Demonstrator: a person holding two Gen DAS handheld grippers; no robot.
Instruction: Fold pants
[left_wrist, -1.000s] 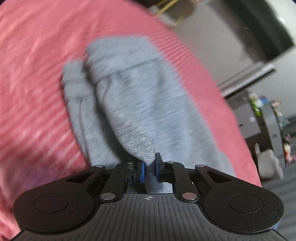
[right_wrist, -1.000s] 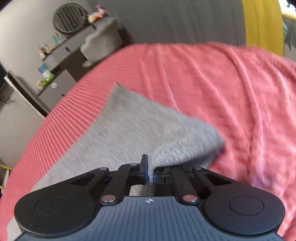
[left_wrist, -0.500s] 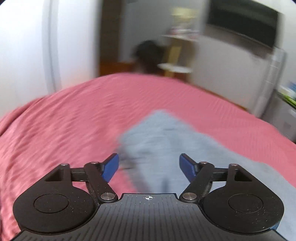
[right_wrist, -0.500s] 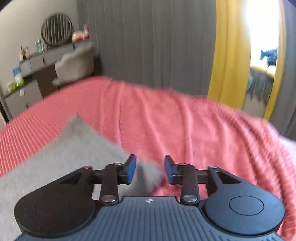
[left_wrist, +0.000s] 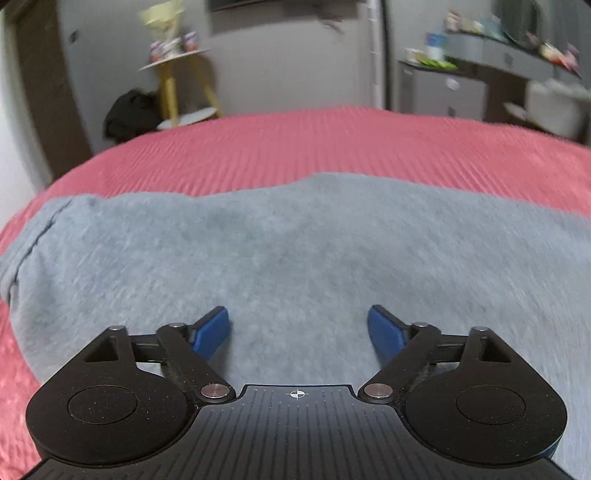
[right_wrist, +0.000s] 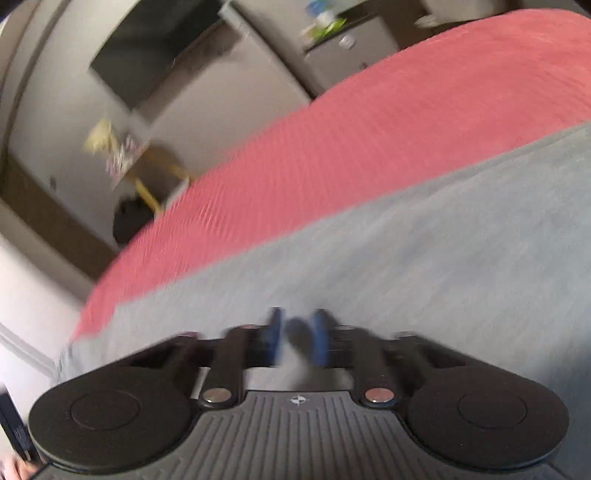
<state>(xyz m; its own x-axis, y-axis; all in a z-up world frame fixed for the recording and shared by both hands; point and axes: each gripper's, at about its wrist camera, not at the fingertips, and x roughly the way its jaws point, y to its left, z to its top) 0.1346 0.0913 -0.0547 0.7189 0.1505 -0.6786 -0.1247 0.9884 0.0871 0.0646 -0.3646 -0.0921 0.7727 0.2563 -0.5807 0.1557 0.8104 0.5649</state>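
The grey pants (left_wrist: 295, 251) lie folded flat on the red bedspread (left_wrist: 332, 147), filling the lower half of the left wrist view. My left gripper (left_wrist: 299, 325) is wide open and empty just above them, blue fingertips (left_wrist: 214, 325) apart. In the right wrist view the pants (right_wrist: 424, 251) run across the red bedspread (right_wrist: 369, 129). My right gripper (right_wrist: 297, 332) is blurred by motion, its blue pads a narrow gap apart over the fabric, holding nothing that I can see.
Past the bed's far edge stand a yellow-legged side table (left_wrist: 177, 74) with a dark bag (left_wrist: 129, 114) beside it, a grey dresser (left_wrist: 461, 85) with small items, and a wall-mounted dark screen (right_wrist: 147, 62).
Both grippers let go of the pants, which now lie flat. The left gripper opened wide. Both cameras swung round toward the wall side of the room; the right is still moving.
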